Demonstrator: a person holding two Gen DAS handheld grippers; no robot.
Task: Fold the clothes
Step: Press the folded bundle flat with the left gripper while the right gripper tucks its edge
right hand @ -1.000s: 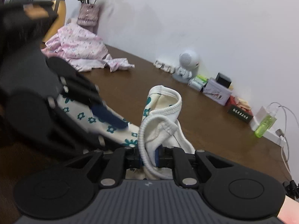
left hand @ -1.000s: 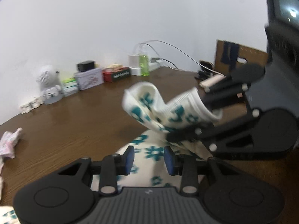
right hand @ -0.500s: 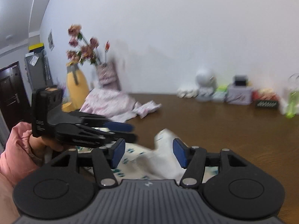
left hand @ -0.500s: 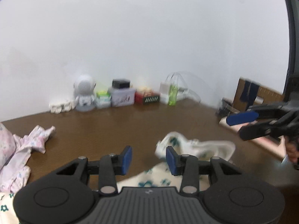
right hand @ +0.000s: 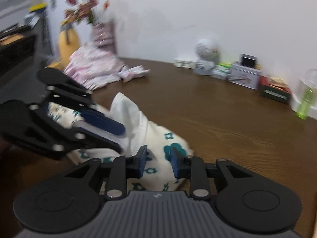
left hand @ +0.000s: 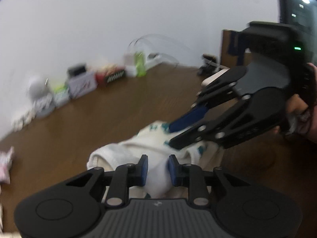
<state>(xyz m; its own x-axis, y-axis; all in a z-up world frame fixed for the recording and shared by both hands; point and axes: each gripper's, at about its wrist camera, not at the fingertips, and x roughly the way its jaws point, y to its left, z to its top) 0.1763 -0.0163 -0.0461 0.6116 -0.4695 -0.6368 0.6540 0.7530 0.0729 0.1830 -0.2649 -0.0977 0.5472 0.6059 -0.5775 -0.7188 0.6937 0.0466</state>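
Brown tabletop (right hand: 227, 115) by white wall | cream garment (right hand: 158, 138), lifted a second ago, now lies bunched near both tools | left tool (left hand: 156, 168) and right tool (right hand: 158, 162) closing, cloth between pads, grip uncertain | fold restarting

A flower vase (right hand: 103, 34), tin box (right hand: 244, 75) and green bottle (right hand: 306, 101) line the wall.

Nothing readable here. There are pale marks on the dark front of the red box (left hand: 111, 76) by the wall, smeared by blur, and the same box (right hand: 275, 93) from the right wrist camera is no clearer. No letters or numbers anywhere.
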